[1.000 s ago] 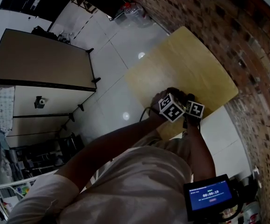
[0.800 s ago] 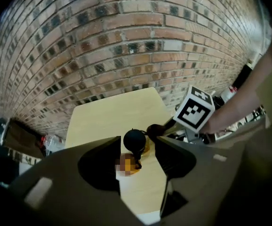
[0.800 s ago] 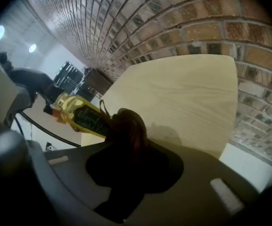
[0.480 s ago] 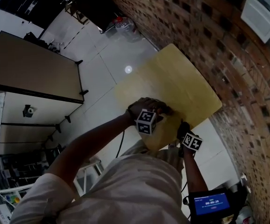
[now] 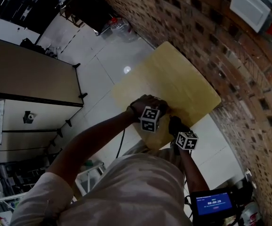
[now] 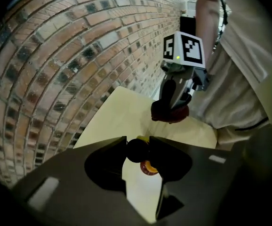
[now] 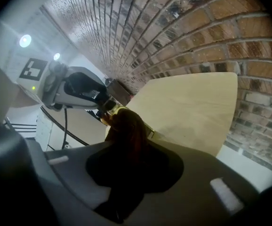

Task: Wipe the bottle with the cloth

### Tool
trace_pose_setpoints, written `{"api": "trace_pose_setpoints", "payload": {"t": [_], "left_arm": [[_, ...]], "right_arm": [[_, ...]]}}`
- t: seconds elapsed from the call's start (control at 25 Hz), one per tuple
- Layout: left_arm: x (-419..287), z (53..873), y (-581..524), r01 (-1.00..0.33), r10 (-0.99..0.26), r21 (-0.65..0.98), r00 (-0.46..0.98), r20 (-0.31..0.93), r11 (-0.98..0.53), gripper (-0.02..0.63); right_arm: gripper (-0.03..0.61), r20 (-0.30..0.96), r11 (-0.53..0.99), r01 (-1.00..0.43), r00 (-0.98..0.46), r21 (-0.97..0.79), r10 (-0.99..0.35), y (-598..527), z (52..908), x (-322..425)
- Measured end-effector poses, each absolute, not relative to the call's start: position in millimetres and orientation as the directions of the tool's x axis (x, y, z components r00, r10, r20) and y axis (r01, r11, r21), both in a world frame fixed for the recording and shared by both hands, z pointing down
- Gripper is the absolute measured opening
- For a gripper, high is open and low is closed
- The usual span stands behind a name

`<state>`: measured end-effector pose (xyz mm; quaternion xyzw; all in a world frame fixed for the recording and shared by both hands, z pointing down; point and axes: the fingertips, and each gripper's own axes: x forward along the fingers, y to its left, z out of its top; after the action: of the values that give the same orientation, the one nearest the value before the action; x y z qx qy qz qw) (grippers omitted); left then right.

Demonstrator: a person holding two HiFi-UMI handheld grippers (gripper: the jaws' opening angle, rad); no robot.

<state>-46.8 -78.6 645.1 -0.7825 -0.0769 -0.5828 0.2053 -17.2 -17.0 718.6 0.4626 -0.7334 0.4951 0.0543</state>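
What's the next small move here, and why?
Probably lower the cloth in the right gripper onto the bottle and wipe: the cloth hangs clear of it, and the left gripper, jaws just closed, grips the bottle's top.

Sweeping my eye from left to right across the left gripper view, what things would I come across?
Brick wall → black-capped bottle → dark red cloth held in the right gripper → the person's pale shirt.

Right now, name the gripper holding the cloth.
The right gripper: red cloth bunched between its fingers. The left gripper, fingers just closed, holds the bottle's cap.
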Motion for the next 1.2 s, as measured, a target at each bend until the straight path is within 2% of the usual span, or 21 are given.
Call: {"api": "trace_pose_setpoints", "payload": {"t": [0.12, 0.24, 0.4, 0.64, 0.88, 1.08, 1.2], "left_arm": [[-43.8, 642.2, -93.4, 0.089, -0.174, -0.209, 0.301, 0.938, -0.974, 0.169], [-41.6, 636.2, -105.2, -0.197, -0.208, -0.154, 0.298, 0.932, -0.968, 0.166], [-37.3, 635.8, -110.7, -0.358, -0.236, -0.132, 0.265, 0.935, -0.925, 0.165], [-37.8, 636.8, -123.0, -0.461, -0.274, -0.135, 0.25, 0.929, -0.877, 0.166], [-41.9, 636.0, -128.9, -0.482, -0.28, -0.131, 0.251, 0.927, -0.866, 0.166], [-41.1, 637.4, -120.7, -0.479, -0.261, -0.118, 0.244, 0.934, -0.87, 0.166], [-41.1, 635.1, -126.6, -0.478, -0.268, -0.123, 0.248, 0.931, -0.87, 0.166]], "right_arm": [[0.078, 0.464, 0.09, -0.692, -0.569, -0.717, -0.678, -33.0, 690.0, -24.3], [0.077, 0.409, 0.07, -0.636, -0.573, -0.769, -0.71, -51.9, 666.4, -34.7], [0.077, 0.393, 0.027, -0.587, -0.574, -0.809, -0.718, -73.7, 671.3, -49.7], [0.081, 0.441, 0.005, -0.631, -0.547, -0.776, -0.712, -86.7, 697.3, -53.8], [0.077, 0.5, 0.031, -0.711, -0.524, -0.703, -0.69, -90.3, 699.6, -58.6], [0.073, 0.621, -0.124, -0.72, -0.483, -0.683, -0.617, -69.4, 732.5, -54.7], [0.074, 0.633, -0.164, -0.698, -0.491, -0.697, -0.599, -84.3, 752.0, -54.0]]}}
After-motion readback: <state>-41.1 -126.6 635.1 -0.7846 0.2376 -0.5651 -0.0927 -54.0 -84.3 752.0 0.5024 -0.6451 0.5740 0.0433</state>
